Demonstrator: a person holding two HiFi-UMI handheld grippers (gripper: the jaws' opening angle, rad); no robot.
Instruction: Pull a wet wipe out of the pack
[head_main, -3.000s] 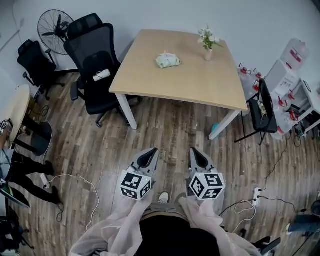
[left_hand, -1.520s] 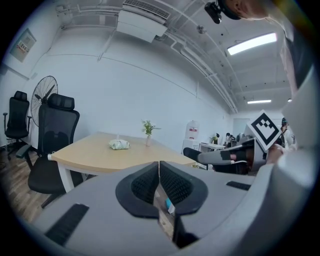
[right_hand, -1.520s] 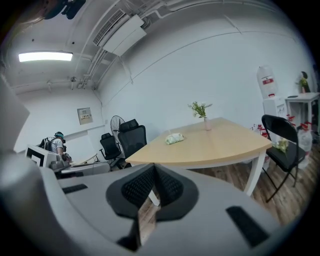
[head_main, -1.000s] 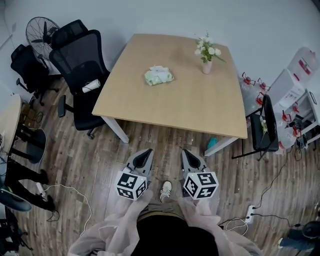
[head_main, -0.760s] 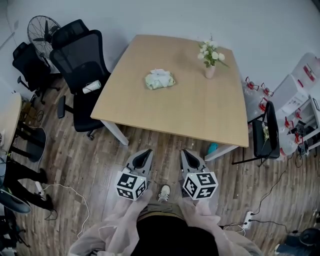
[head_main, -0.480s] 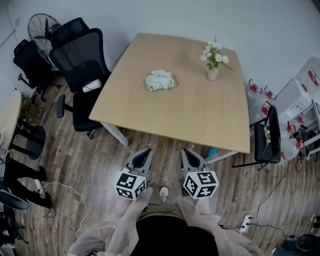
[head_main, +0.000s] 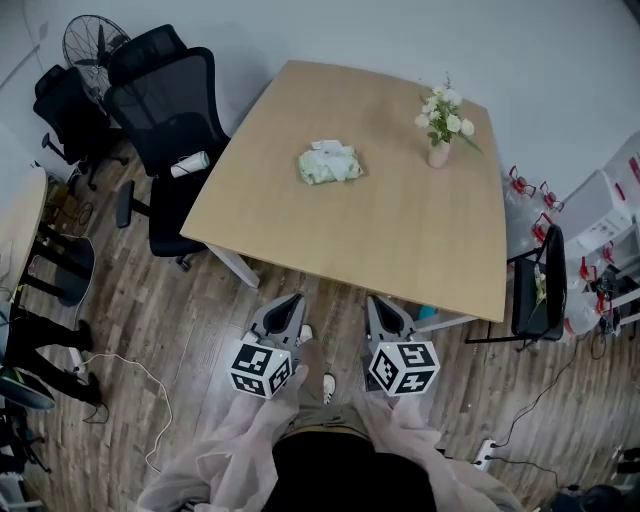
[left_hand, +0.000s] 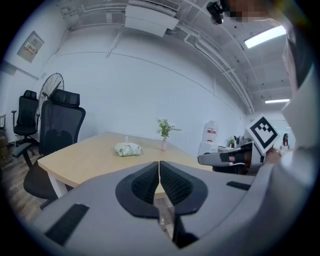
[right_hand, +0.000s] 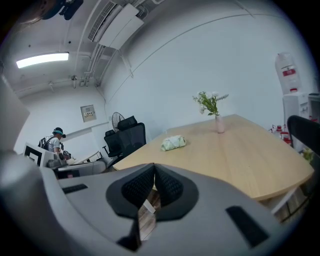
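Observation:
A pale green wet wipe pack (head_main: 330, 165) lies on the light wooden table (head_main: 400, 235), toward its far left part; a white wipe tip sticks up from its top. The same pack (left_hand: 128, 149) shows in the left gripper view, and the pack (right_hand: 173, 143) shows in the right gripper view. My left gripper (head_main: 291, 303) and right gripper (head_main: 380, 305) hang side by side over the floor, short of the table's near edge. Both are shut with nothing between the jaws, far from the pack.
A small vase of white flowers (head_main: 441, 130) stands at the table's far right. Black office chairs (head_main: 165, 110) and a fan (head_main: 95, 40) stand left of the table. A black chair (head_main: 532, 290) and shelves are on the right. Cables and a power strip (head_main: 480, 456) lie on the wooden floor.
The view has shifted toward the table: its near edge now lies closer to both grippers. The grippers stay side by side and shut.

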